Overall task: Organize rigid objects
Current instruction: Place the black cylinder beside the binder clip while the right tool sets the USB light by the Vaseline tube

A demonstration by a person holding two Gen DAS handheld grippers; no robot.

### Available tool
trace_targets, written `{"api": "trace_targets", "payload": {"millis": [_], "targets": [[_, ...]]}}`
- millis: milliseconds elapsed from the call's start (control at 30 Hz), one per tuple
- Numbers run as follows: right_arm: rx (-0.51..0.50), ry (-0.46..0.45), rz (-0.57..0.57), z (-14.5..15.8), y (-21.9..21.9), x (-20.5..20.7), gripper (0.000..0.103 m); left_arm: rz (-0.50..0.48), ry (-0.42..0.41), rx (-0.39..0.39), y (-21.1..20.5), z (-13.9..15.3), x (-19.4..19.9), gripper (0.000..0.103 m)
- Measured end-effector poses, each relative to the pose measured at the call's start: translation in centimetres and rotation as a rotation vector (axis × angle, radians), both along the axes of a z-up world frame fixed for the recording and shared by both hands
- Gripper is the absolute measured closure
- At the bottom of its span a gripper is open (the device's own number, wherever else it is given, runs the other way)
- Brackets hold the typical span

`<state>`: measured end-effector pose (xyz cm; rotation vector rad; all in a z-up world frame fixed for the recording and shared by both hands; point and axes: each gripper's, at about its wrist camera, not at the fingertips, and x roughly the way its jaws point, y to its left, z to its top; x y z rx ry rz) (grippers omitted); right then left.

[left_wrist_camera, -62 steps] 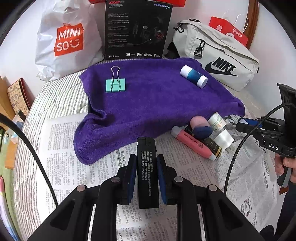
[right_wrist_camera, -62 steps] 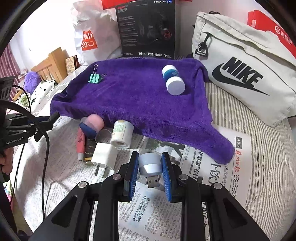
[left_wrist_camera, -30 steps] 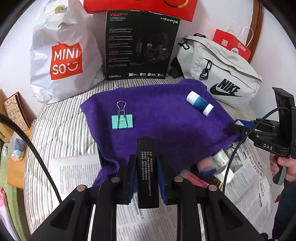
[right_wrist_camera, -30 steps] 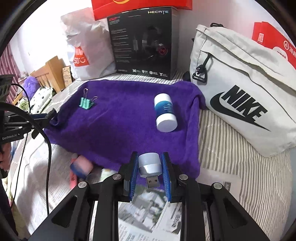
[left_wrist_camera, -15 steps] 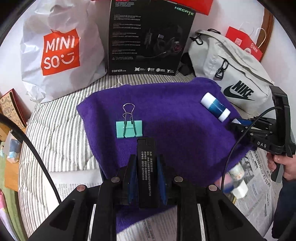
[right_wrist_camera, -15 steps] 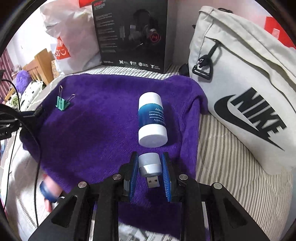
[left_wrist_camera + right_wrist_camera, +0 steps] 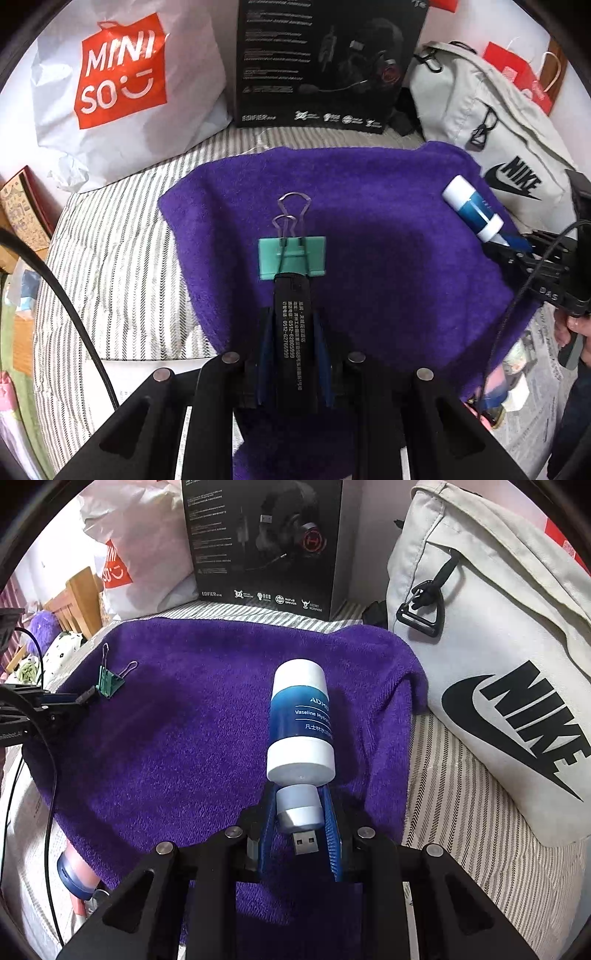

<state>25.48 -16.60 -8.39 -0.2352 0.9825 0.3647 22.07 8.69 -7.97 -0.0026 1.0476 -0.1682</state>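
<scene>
The purple towel (image 7: 388, 266) has bare room in its middle, between the green binder clip (image 7: 292, 257) and the blue-and-white bottle (image 7: 301, 722). Items past its near edge are blurred (a pink one shows). The left gripper (image 7: 292, 328) clamps a black lighter (image 7: 291, 332), tip at the clip. The right gripper (image 7: 300, 812) grips a small USB lamp (image 7: 299, 810) touching the bottle's cap.

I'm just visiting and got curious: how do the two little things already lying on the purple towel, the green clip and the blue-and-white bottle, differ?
The green binder clip is flat and boxy with wire handles; the blue-and-white bottle is a round cylinder lying on its side. The clip is plain green; the bottle carries printed text. In the left wrist view the clip lies towards the left of the purple towel, the bottle near its right edge. Both rest loose on the towel.
</scene>
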Motion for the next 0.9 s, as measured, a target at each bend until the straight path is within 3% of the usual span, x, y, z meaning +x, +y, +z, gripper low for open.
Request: {"api": "trace_targets", "payload": {"millis": [333, 400, 500, 667, 900], "targets": [[0.007, -0.007, 0.004, -0.1, -0.1, -0.1, 0.076, -0.015, 0.013, 0.063, -1.4, -0.5, 0.5, 0.08], [0.003, 0.003, 0.007, 0.0, 0.0, -0.3, 0.071, -0.022, 0.017, 0.056, -1.5, -0.5, 0.4, 0.072], [0.003, 0.009, 0.005, 0.6, -0.1, -1.2, 0.051, -0.032, 0.031, 0.061, -2.0, -0.4, -0.1, 0.062], [0.016, -0.008, -0.028, 2.5, -0.8, -3.8, 0.042, -0.001, 0.033, 0.09, -2.3, 0.1, -2.1, 0.06], [0.089, -0.021, -0.046, 4.9, -1.9, -10.5, 0.037, 0.018, -0.037, 0.035, -1.4, 3.1, -7.1, 0.052]]}}
